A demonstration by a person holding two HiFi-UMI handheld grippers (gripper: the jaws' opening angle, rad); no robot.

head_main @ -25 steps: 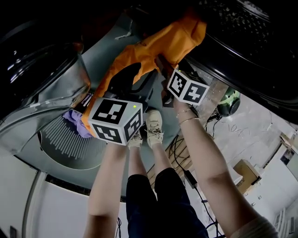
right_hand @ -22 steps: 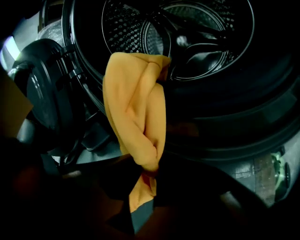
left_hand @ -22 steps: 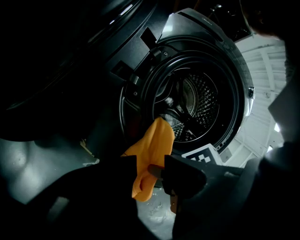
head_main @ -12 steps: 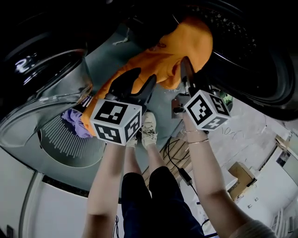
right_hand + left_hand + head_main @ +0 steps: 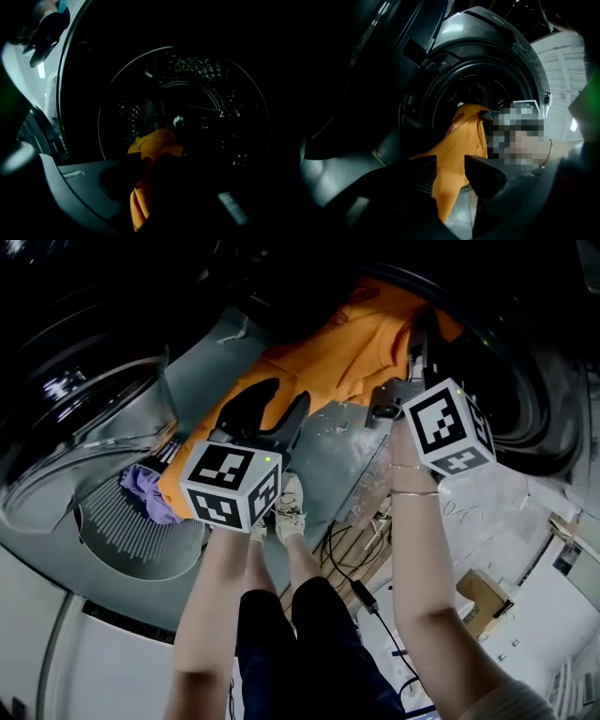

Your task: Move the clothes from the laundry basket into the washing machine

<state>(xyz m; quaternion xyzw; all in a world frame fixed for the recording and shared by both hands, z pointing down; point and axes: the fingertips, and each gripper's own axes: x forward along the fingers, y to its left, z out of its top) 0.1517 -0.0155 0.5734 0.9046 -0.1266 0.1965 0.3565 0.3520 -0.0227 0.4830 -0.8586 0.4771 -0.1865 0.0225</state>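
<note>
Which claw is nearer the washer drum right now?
Right. The right claw grips the orange garment at the drum mouth; the left claw hangs back, open.

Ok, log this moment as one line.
right gripper: shut on orange garment, at drum mouth | left gripper: open, garment between jaws

Pale floor strewn with black cables; cardboard box seen at right, white panel lower left.
</note>
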